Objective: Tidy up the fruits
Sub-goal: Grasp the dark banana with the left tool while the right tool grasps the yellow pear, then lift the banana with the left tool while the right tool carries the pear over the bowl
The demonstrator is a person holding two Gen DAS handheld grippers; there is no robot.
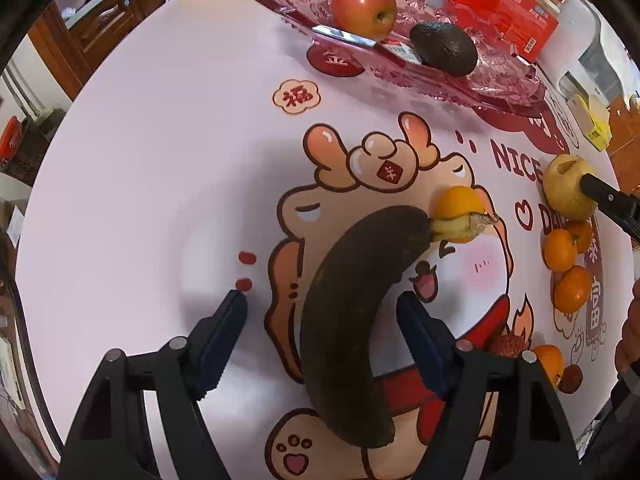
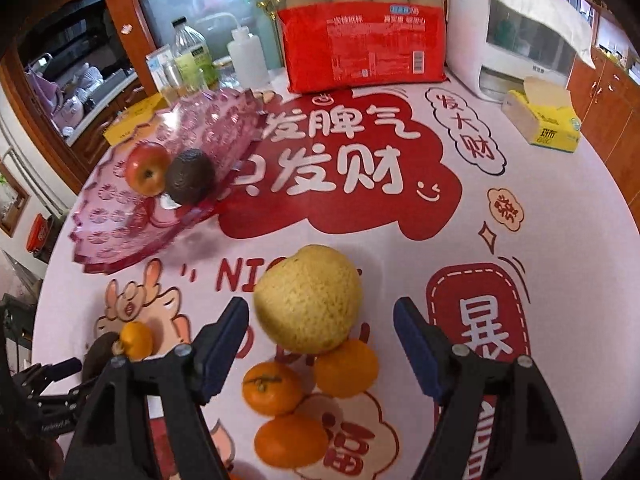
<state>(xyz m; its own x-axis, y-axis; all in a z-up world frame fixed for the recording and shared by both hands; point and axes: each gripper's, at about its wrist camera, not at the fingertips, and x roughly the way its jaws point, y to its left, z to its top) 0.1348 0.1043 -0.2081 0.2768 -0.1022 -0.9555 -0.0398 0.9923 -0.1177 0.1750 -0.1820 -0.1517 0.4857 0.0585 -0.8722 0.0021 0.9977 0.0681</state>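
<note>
Your left hand-held gripper (image 1: 322, 334) straddles the blackened banana (image 1: 352, 312) with jaws open, your right hand-held gripper (image 2: 320, 342) gapes around the pear (image 2: 308, 298), and only the apple (image 1: 364, 8) and avocado (image 1: 444, 48) sit in the pink tray (image 1: 504, 80), tangerines (image 2: 272, 388) still on the counter (image 1: 160, 160).

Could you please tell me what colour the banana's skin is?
The banana is almost entirely dark brown-black, with only its stem end yellow; the left wrist view shows it best.

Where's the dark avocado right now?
In both wrist views the dark avocado lies on the pink glass fruit tray beside the red apple, at the tray's near edge.
</note>
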